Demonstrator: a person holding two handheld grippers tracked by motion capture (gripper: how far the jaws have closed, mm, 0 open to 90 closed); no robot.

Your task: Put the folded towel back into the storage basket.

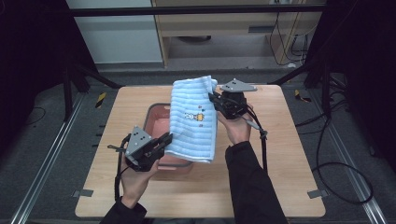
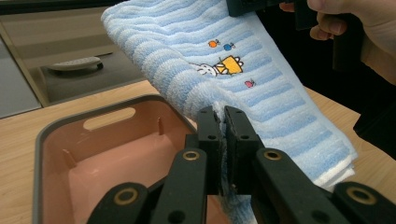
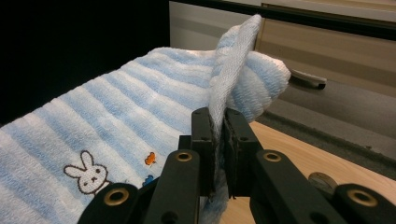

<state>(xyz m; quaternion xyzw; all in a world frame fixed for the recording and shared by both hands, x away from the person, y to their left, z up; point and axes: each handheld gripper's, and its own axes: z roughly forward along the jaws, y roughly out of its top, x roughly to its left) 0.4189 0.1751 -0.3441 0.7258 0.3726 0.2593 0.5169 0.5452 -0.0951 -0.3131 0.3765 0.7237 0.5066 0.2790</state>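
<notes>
High view, lower centre: left gripper (image 1: 164,138) clamped on folded blue-striped terry towel (image 1: 194,121), held above pink plastic basin (image 1: 154,116); farther up, right gripper (image 1: 215,100) pinching its far edge. Likely risk: thin pinch slipping, towel sagging outside basin.

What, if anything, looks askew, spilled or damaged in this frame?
Nothing stands out. The folded blue striped towel hangs slanted between the left tongs and right tongs, each shut on an edge, above the pink bin. The bin sits flat on the table and looks intact.
</notes>
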